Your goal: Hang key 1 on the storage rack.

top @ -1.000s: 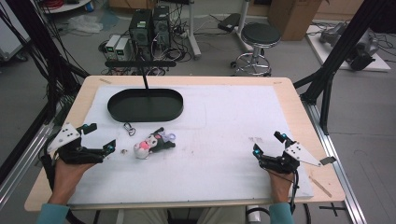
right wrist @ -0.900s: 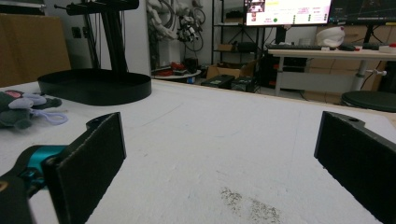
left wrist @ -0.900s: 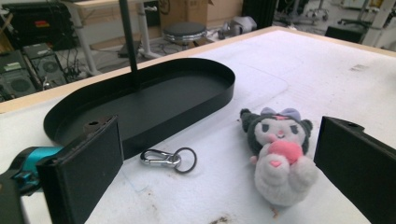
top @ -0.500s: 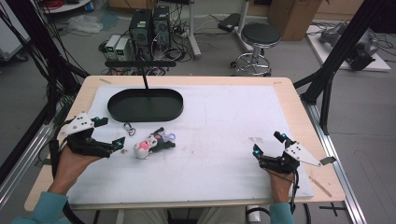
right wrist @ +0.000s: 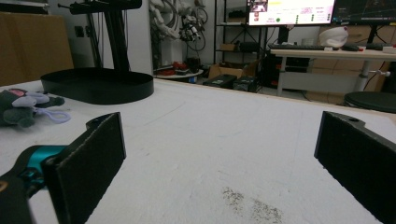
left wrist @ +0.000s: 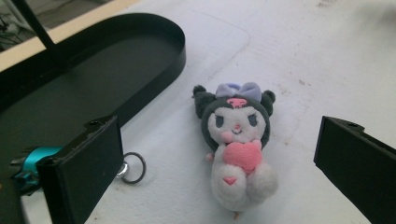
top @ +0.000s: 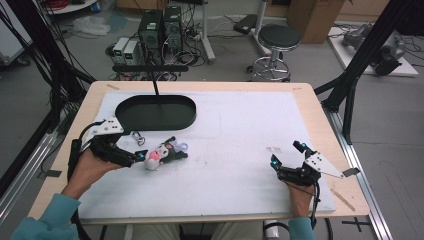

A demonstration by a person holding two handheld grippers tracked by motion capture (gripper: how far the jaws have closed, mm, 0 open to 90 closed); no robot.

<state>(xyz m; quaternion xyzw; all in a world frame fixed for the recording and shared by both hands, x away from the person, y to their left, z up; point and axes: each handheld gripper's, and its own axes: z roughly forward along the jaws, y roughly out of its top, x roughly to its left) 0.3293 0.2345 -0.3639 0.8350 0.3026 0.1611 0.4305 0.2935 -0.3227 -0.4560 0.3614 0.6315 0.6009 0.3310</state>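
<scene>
Starting at the left, our left gripper [top: 141, 156] sits at about eight o'clock on the white-covered table [top: 240, 130], its jaws spread wide and aimed at the small plush doll with a dark hood, lilac bow and pink heart [top: 162, 154]. In the left gripper view that doll [left wrist: 237, 147] lies face up between the two black jaws, touched by neither, with a small metal key ring [left wrist: 134, 167] just beside the near jaw and the black oval metal tray [left wrist: 93, 88] at ten o'clock from the doll. We judge the step in hand to be the approach to a grasp: the next move calls for easing forward until the jaws flank the soft body, then closing gently across its middle, presumably to lift it toward the tray [top: 155, 112]. Further right, the middle of the table is bare. At four o'clock our right gripper [top: 285, 161] rests low with jaws apart and holding nothing. Compared with half a second ago, our left gripper has come in from the table's left edge to just beside the doll, while the right one and the doll have stayed put.
</scene>
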